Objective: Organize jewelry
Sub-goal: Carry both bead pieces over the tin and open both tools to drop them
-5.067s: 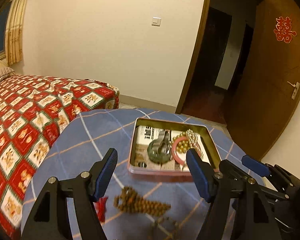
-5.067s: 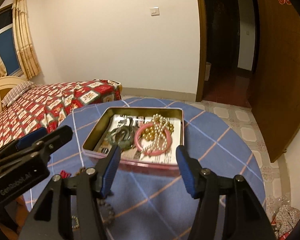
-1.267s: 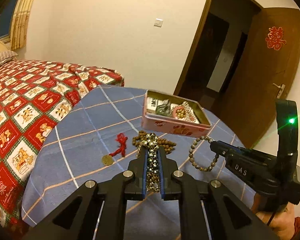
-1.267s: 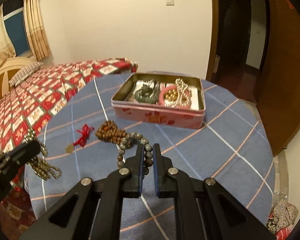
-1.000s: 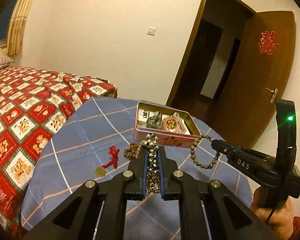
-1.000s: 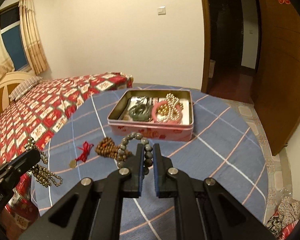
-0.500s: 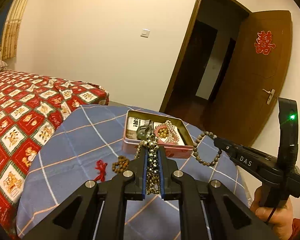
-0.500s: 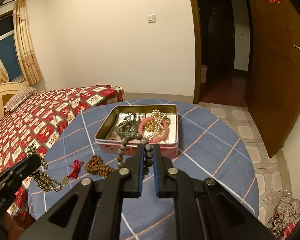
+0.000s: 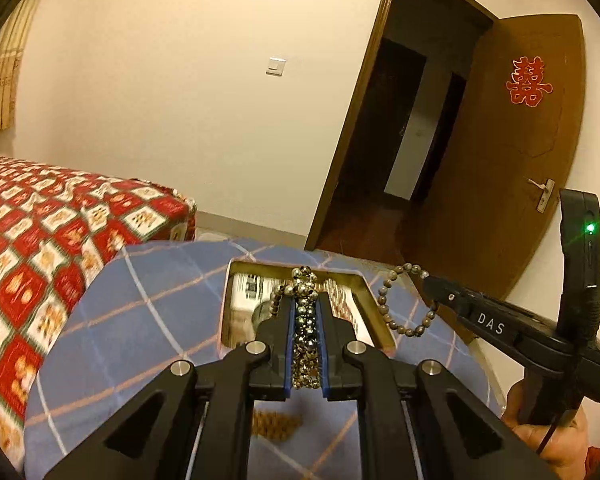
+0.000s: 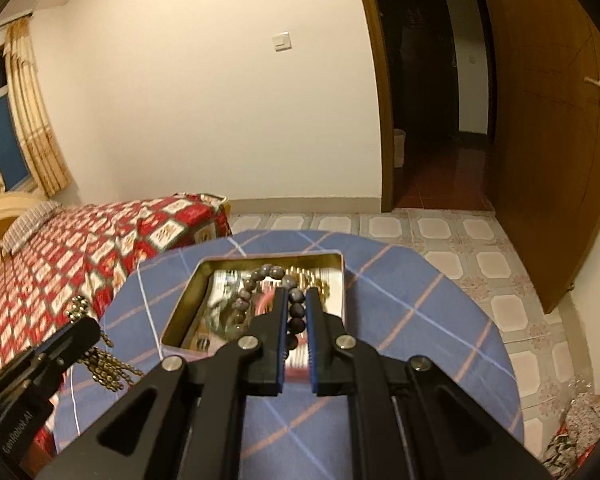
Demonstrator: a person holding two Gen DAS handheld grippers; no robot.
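Note:
My left gripper (image 9: 305,304) is shut on a metallic bead necklace (image 9: 306,332), held above the near edge of the open tin box (image 9: 374,312). My right gripper (image 10: 296,300) is shut on a grey bead bracelet (image 10: 260,280), which hangs over the tin box (image 10: 180,312). The tin holds other jewelry, mostly hidden behind the fingers. In the left wrist view the right gripper (image 9: 428,282) shows at the right with the bracelet (image 9: 404,304) dangling. In the right wrist view the left gripper (image 10: 88,330) shows at the left with the necklace (image 10: 108,368) dangling.
The tin stands on a round table with a blue checked cloth (image 10: 420,320). A brown wooden bead strand (image 9: 276,424) lies on the cloth under my left gripper. A bed with a red patterned cover (image 9: 40,220) is at the left. An open door (image 9: 520,160) is at the right.
Both grippers have shut on jewelry, lifted it off the cloth and carried it forward over the tin box. The tin now sits right beneath both fingertips.

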